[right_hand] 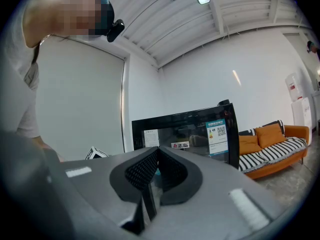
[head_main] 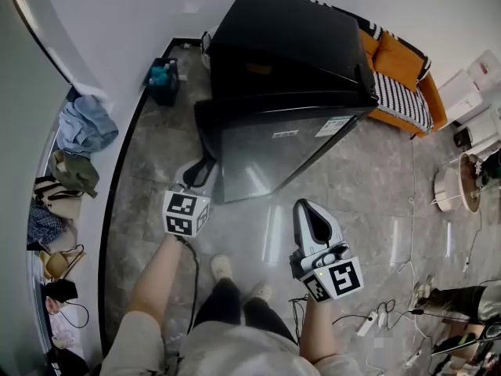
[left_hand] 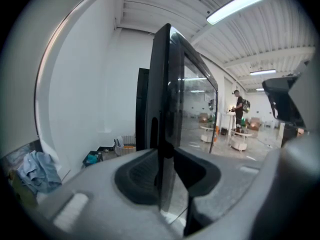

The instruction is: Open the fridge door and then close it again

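Note:
A small black fridge [head_main: 290, 37] stands on the grey floor against the white wall. Its glossy door [head_main: 274, 151] is hinged on the right and stands a little ajar. My left gripper [head_main: 205, 172] is at the door's free left edge. In the left gripper view that edge [left_hand: 162, 84] runs upright between the two pads, and my left gripper [left_hand: 167, 159] is shut on it. My right gripper [head_main: 304, 206] hangs in front of the door, apart from it. It points level at the door [right_hand: 190, 134], and in its own view my right gripper [right_hand: 157, 151] is shut on nothing.
An orange sofa [head_main: 399, 77] with a striped cushion stands right of the fridge. A dark basket [head_main: 163, 77] sits by the wall on the left. Clothes and bags [head_main: 78, 124] line the left wall. Cables and a power strip [head_main: 368, 319] lie on the floor at the right.

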The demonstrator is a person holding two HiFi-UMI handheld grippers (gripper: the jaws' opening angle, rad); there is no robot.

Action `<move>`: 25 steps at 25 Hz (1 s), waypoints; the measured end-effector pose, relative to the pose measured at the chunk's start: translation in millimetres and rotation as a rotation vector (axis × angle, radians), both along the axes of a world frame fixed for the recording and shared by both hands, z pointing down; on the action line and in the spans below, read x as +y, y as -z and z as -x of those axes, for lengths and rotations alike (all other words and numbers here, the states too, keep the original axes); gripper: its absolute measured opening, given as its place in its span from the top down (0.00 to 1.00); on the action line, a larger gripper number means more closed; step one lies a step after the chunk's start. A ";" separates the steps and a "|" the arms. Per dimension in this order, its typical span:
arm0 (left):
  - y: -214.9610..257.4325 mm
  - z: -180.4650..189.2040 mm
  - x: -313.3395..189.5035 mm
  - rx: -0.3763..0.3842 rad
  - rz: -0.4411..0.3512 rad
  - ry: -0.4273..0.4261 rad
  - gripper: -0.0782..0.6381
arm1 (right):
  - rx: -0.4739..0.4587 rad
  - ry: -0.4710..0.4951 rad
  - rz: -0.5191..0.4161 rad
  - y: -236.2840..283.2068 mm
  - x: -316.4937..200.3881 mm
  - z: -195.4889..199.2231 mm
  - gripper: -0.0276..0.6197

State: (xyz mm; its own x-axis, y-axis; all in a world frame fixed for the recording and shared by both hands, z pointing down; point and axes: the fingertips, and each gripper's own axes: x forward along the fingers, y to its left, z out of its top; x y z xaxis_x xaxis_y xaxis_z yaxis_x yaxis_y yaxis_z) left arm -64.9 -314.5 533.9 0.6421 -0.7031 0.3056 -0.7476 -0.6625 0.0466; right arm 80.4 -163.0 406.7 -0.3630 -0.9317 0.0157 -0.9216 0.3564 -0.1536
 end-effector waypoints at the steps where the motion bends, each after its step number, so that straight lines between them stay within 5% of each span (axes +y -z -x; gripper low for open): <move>1: -0.2 0.2 -4.5 -0.001 -0.001 -0.004 0.75 | 0.000 -0.004 0.000 -0.1 -3.1 0.3 0.96; 25: -2.5 -5.8 -104.7 -0.013 -0.018 -0.085 0.74 | -0.001 -0.080 0.030 -12.8 -58.5 -1.3 0.96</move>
State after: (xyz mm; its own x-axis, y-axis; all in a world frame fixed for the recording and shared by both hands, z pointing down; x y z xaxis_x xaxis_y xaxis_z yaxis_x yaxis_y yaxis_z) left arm -59.1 -419.2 536.4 0.6960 -0.6512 0.3024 -0.6888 -0.7245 0.0251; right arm 81.7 -221.4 419.5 -0.2875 -0.9568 0.0441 -0.9468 0.2769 -0.1643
